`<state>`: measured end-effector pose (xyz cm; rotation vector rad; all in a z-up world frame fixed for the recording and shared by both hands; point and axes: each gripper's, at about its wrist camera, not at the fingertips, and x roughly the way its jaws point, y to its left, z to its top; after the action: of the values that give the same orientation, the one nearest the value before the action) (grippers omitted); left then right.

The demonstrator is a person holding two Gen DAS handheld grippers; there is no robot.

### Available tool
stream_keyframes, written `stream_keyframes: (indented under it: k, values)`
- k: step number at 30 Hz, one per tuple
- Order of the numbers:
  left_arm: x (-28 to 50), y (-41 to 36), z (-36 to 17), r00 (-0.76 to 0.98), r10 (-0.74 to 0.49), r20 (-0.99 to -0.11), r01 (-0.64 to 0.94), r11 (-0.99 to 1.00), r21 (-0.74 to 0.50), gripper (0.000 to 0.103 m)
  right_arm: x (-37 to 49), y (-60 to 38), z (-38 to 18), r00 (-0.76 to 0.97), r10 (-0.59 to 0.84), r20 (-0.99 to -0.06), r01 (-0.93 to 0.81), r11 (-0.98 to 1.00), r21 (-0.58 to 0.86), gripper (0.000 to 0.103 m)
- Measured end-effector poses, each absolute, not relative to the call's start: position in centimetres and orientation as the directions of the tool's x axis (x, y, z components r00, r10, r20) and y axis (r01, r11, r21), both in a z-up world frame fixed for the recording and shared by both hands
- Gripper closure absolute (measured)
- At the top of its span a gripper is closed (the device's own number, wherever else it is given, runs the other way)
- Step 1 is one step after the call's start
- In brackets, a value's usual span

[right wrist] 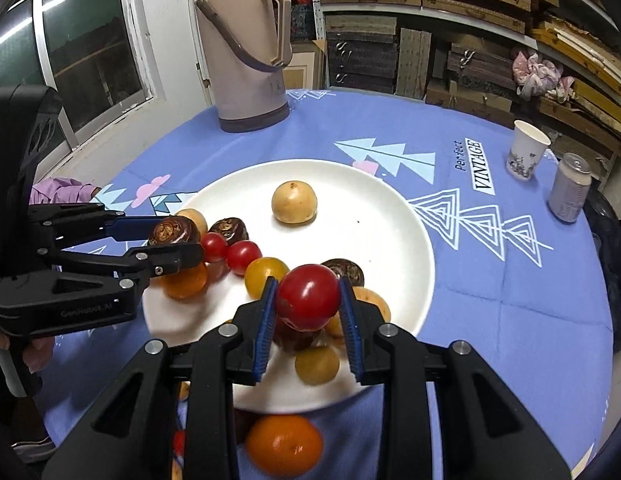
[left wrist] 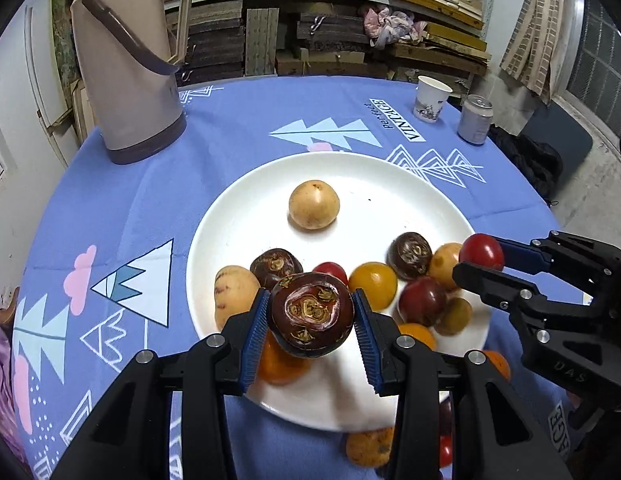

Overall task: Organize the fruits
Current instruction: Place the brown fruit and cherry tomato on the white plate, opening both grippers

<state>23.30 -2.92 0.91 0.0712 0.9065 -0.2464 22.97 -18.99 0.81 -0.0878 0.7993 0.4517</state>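
A white plate (left wrist: 350, 168) (right wrist: 390, 208) on the blue tablecloth holds several small fruits: red and yellow tomatoes, dark brown chestnuts, pale round fruits. My left gripper (left wrist: 310, 320) (right wrist: 170, 246) is shut on a dark brown chestnut (left wrist: 310, 314) (right wrist: 172, 230), held over the plate's near left part. My right gripper (right wrist: 308, 300) (left wrist: 484, 258) is shut on a red tomato (right wrist: 308, 296) (left wrist: 481, 251), held over the plate's near right part. A pale round fruit (left wrist: 313, 205) (right wrist: 294, 202) lies alone at the plate's middle. An orange fruit (right wrist: 284, 445) lies on the cloth below the plate.
A tall beige thermos jug (left wrist: 126, 64) (right wrist: 246, 48) stands at the far left of the table. A paper cup (left wrist: 430, 98) (right wrist: 526, 150) and a drink can (left wrist: 475, 119) (right wrist: 570, 188) stand at the far right. Shelves of stacked boxes lie behind the table.
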Motion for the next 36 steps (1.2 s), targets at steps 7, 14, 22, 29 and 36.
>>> stream_keyframes:
  k: [7, 14, 22, 29, 36]
  values:
    - [24.7, -3.0, -0.1, 0.574, -0.152, -0.805, 0.215, 0.976, -0.031, 0.059, 25.0, -18.8, -0.7, 0.597, 0.336, -0.728, -0.399, 0.912, 0.093, 0.073]
    - [23.3, -2.7, 0.9, 0.62, -0.135, -0.773, 0.218, 0.976, 0.004, 0.035, 23.3, -20.3, 0.3, 0.629, 0.352, -0.693, -0.383, 0.916, 0.118, 0.055]
    - [20.3, -1.5, 1.8, 0.632, -0.149, -0.76, 0.212, 0.977, -0.015, 0.035, 17.9, -21.6, 0.8, 0.63, 0.363, -0.687, -0.402, 0.909, 0.111, 0.05]
    - [17.4, -1.4, 1.3, 0.62, -0.163, -0.768, 0.224, 0.974, -0.025, 0.035, 14.8, -21.9, -0.6, 0.612, 0.351, -0.709, -0.395, 0.912, 0.111, 0.05]
    - [15.1, -0.5, 0.3, 0.598, -0.172, -0.783, 0.215, 0.975, -0.05, 0.034, 13.4, -22.2, -3.5, 0.564, 0.331, -0.757, -0.377, 0.918, 0.121, 0.05]
